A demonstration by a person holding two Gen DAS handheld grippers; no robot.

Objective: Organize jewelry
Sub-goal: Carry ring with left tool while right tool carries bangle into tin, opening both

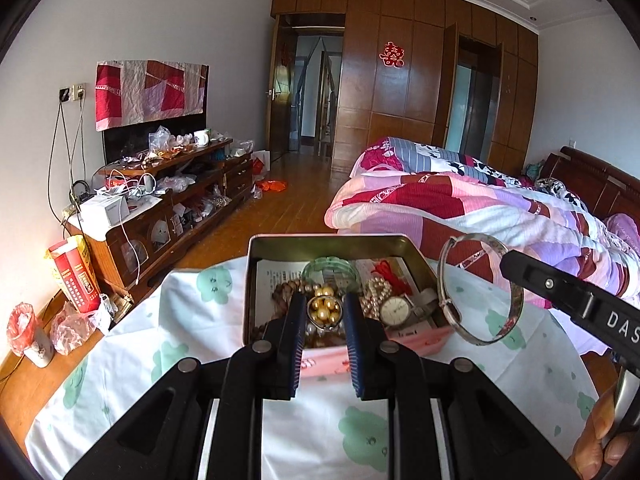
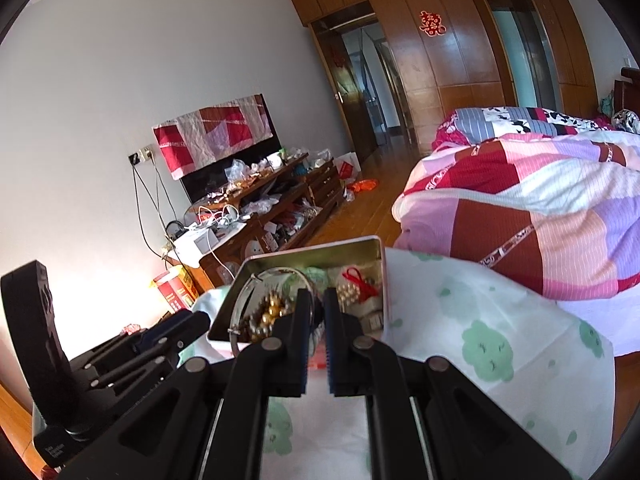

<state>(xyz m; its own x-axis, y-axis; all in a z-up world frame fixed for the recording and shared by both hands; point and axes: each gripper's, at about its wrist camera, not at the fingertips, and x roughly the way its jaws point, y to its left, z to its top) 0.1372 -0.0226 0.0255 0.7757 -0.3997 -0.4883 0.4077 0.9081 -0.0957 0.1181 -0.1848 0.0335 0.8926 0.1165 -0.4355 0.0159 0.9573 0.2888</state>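
Note:
An open metal tin (image 1: 256,280) with pink outside sits on a white cloth with green prints. It holds a gold bead piece (image 1: 325,312), a green bangle (image 1: 329,267), pearls, a red cord and a watch (image 1: 395,311). My left gripper (image 1: 323,312) hovers open over the tin with the gold beads between its fingers. My right gripper (image 2: 318,312) is shut on a silver bangle (image 1: 476,288), held in the air at the tin's right edge. The bangle also shows in the right wrist view (image 2: 256,300), above the tin (image 2: 376,280).
A low wooden TV cabinet (image 1: 168,200) cluttered with bags and cables stands at the left wall. A bed with a patchwork quilt (image 1: 480,200) lies to the right. A red box (image 1: 74,276) and bagged cups stand at the left of the table.

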